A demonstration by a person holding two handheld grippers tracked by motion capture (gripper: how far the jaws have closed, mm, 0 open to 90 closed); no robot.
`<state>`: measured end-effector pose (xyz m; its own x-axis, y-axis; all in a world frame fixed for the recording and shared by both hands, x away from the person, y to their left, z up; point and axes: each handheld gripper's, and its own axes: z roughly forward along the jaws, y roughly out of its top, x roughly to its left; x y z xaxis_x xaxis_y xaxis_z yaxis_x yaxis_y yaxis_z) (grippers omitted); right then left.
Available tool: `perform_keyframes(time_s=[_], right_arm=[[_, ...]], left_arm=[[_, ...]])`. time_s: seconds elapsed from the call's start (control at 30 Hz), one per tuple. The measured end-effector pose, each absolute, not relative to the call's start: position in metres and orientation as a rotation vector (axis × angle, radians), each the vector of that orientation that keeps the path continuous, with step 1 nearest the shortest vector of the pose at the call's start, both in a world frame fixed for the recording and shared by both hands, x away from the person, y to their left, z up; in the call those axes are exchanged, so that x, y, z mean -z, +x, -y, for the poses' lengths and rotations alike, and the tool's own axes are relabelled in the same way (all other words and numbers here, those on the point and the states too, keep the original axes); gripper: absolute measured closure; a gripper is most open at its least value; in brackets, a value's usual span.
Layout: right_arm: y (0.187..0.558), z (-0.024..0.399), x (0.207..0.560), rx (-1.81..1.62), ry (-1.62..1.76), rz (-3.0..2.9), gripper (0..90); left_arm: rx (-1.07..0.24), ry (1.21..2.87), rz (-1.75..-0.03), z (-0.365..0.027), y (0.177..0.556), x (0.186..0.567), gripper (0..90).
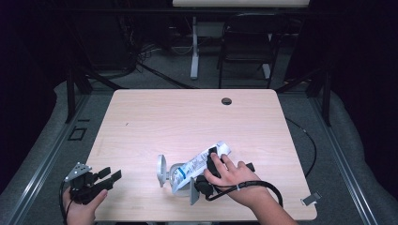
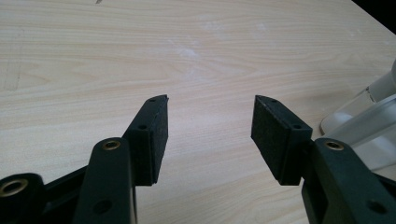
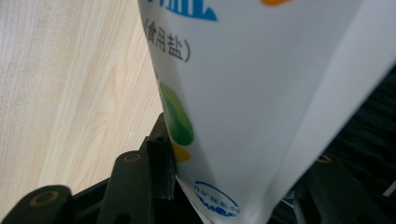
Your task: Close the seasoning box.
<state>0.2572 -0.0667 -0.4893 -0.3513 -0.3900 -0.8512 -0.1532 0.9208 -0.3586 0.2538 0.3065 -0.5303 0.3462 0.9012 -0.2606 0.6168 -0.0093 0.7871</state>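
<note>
Step in hand: right tongs (image 1: 212, 161) take hold of a soft white plastic salt pouch with blue print (image 1: 199, 165); my reading is that the grasp is being settled, not yet a lift.
Right tongs, state: jaws stand on either side of the pouch, part-way in; in the right gripper view the left pad (image 3: 161, 158) lies against the film, while the far jaw sits behind the pouch and its contact cannot be told. A firm pinch is not confirmed.
Left tongs (image 2: 210, 126), state: open, nothing between the pads, held low over bare wood at the near left corner, well apart from the pouch.
Pouch, place: near middle of the pale wood-grain laminate tabletop (image 1: 187, 117), lying slanted, its lower end resting on a clear glass or plastic lidded container (image 1: 180, 180), its crimped upper end pointing away to the right.
Pouch, material: glossy thin film, flat-sealed seams, slack and creasing; green and orange printed spots (image 3: 180, 116) and a blue round mark near the bottom edge.
Container: transparent, rounded, with a round flap (image 1: 161, 169) standing up at its left; its edge also shows at the right of the left gripper view.
Tabletop: smooth, matt, rounded corners, one dark round cable hole (image 1: 226, 101) at the far side.
Next move, judged: close fully on the pouch mid-body, then raise it so the mouth tips toward the container; slippery film may slide or fold.
</note>
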Motion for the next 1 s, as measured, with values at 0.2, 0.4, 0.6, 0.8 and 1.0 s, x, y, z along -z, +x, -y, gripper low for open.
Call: perform_keyframes(time_s=[0.2,0.4,0.6,0.8,1.0], right_arm=[[0.2569,0.0665,0.4890,0.258,-0.397,-1.929,54.9],[0.2560,0.0653,0.4877,0.280,-0.401,-1.922,55.5],[0.2567,0.0656,0.4880,0.266,-0.403,-1.919,56.5],[0.2562,0.0654,0.4877,0.272,-0.406,-1.915,57.0],[0.2561,0.0653,0.4871,0.269,-0.407,-1.916,57.9]], left_arm=[[-0.401,1.717,-1.362,-0.3068,0.2538,0.5303,46.5],[-0.400,1.719,-1.362,-0.3065,0.2539,0.5305,46.4],[-0.399,1.719,-1.363,-0.3069,0.2538,0.5305,46.4],[-0.400,1.714,-1.363,-0.3069,0.2539,0.5308,46.4],[-0.400,1.714,-1.364,-0.3069,0.2539,0.5311,46.4]])
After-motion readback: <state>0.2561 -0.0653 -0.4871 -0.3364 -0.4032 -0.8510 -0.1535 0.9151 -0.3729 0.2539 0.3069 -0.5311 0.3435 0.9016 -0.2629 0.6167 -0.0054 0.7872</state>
